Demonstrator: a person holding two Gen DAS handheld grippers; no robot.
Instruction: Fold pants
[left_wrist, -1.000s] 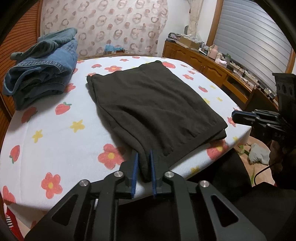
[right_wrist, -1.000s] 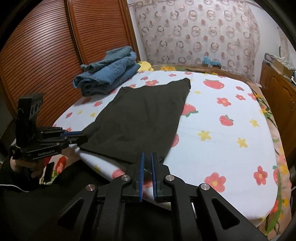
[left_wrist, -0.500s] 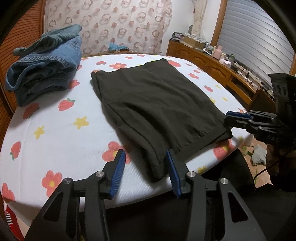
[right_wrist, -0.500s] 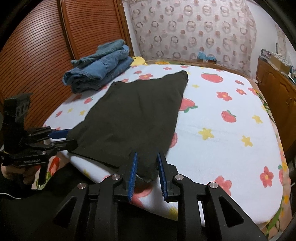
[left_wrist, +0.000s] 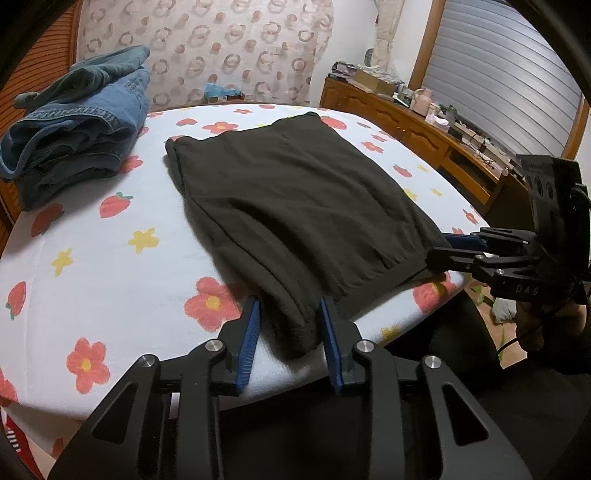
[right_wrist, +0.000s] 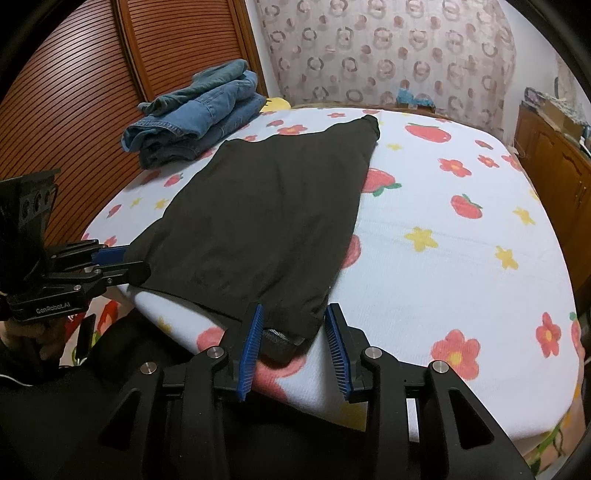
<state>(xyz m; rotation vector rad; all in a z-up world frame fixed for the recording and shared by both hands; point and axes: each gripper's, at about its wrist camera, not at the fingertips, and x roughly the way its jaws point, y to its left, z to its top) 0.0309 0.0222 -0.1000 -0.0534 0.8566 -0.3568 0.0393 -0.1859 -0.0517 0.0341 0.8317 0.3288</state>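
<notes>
Dark folded pants (left_wrist: 295, 206) lie flat on the flowered bed sheet (left_wrist: 110, 236), reaching the near edge; they also show in the right wrist view (right_wrist: 258, 221). My left gripper (left_wrist: 290, 325) is open, its blue pads on either side of the pants' near left corner. My right gripper (right_wrist: 295, 332) is open around the near right corner. Each gripper shows in the other's view, the right one (left_wrist: 454, 247) and the left one (right_wrist: 122, 262), at the pants' edge.
A pile of folded blue jeans (left_wrist: 74, 118) sits at the far left of the bed, also in the right wrist view (right_wrist: 199, 110). A wooden dresser (left_wrist: 424, 129) with clutter stands to the right. A slatted wooden wardrobe (right_wrist: 92, 92) stands to the left.
Both grippers were shut on the pants' near corners one second ago. Both have opened and let the pants go; the cloth now rests on the bed.
</notes>
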